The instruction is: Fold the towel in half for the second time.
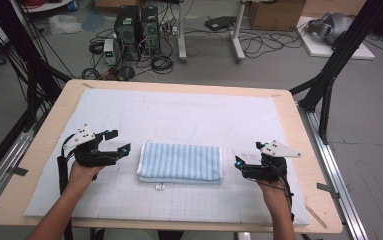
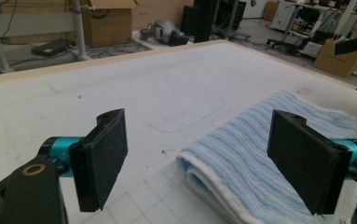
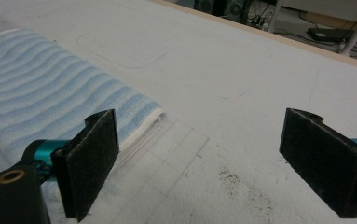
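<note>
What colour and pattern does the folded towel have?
Light blue with white stripes; the towel shows best in the high view.

Lighting: soft, even, apparently from overhead; no hard shadows on the white mat (image 1: 179, 107) in the high view, no glare.

High view: moderately bright, slightly soft and low in detail; floor at the far edge darker and cluttered; table edges bow a little toward the frame's sides.

Left gripper view: dimmer, greyish cast; black pads (image 2: 102, 156) near the lens dark with little texture; far background soft.

Right gripper view: mat reads pale and flat; blue striped towel (image 3: 41, 100) at left slightly washed out; faint shade beneath its folded edge; far corner hazy.
</note>
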Demonstrator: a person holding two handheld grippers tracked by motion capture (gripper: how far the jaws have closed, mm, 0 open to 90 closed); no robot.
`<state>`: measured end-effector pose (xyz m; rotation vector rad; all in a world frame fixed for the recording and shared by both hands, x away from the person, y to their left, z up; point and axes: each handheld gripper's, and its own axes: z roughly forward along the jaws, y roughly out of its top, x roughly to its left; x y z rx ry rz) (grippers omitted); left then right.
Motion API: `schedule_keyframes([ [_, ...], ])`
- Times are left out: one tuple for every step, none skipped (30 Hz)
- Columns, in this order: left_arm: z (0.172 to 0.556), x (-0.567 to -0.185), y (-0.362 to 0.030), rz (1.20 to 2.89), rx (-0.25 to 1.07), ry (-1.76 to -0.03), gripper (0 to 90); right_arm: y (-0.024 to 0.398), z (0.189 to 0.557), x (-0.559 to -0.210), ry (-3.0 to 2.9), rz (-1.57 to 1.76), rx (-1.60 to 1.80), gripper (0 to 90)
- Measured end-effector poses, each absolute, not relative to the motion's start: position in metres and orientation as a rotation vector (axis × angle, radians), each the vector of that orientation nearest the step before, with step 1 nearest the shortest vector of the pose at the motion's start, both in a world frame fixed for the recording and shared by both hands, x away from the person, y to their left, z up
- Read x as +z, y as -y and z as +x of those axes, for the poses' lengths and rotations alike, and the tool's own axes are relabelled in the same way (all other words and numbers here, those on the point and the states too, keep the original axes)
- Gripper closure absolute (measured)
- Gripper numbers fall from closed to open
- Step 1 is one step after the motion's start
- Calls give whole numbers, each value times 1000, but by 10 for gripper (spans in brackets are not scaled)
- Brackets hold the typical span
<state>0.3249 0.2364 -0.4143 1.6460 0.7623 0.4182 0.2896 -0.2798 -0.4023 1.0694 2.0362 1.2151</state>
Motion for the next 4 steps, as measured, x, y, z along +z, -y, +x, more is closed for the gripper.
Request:
schedule_keyframes([
  [325, -415, -236, 1646, 418, -763, 208, 280, 290, -402, -2035, 1070, 1215, 111],
  [325, -415, -236, 1649, 419, -762, 208, 281, 289, -402, -2035, 1076, 1216, 111],
  [325, -415, -236, 1651, 418, -760, 208, 281, 289, -402, -2032, 1073, 1217, 111],
  [325, -415, -236, 1648, 418, -764, 208, 281, 289, -402, -2031, 1078, 1220, 111],
])
